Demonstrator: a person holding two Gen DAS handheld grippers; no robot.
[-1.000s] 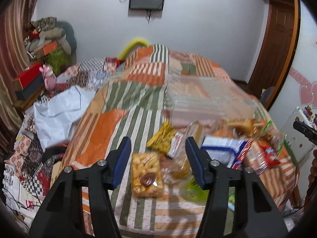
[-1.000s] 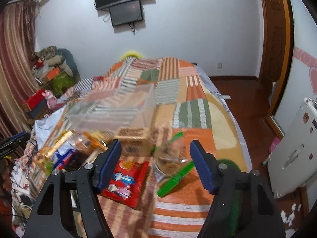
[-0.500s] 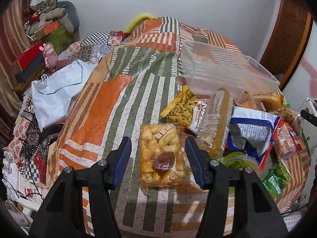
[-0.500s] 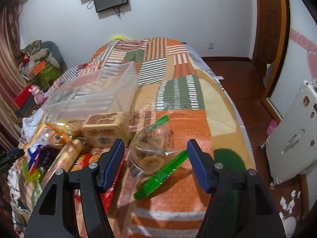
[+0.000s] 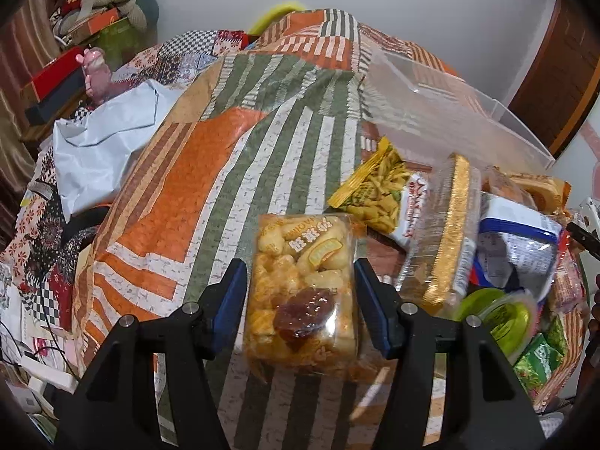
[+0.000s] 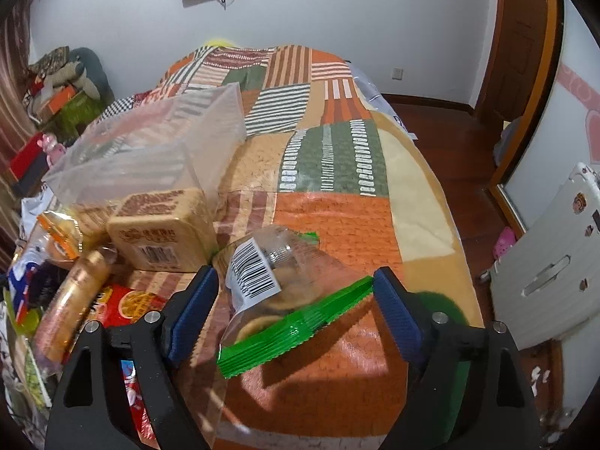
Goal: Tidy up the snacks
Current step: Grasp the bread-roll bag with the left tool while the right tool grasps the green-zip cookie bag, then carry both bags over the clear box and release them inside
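Left gripper [image 5: 300,296]: jaws apart, straddling the clear pack of puffed snacks [image 5: 302,292] on the striped bedspread [image 5: 195,202]; pad contact cannot be told. Right gripper [image 6: 296,300]: jaws opening around the green-edged clear bag [image 6: 277,292]. Beyond lies the transparent bin [image 6: 150,150].

no wording reads clearly. the near pastry packet [image 5: 303,292] carries chinese characters too blurred to read; the clear cookie bag [image 6: 285,292] bears a white barcode label [image 6: 253,275], digits illegible.
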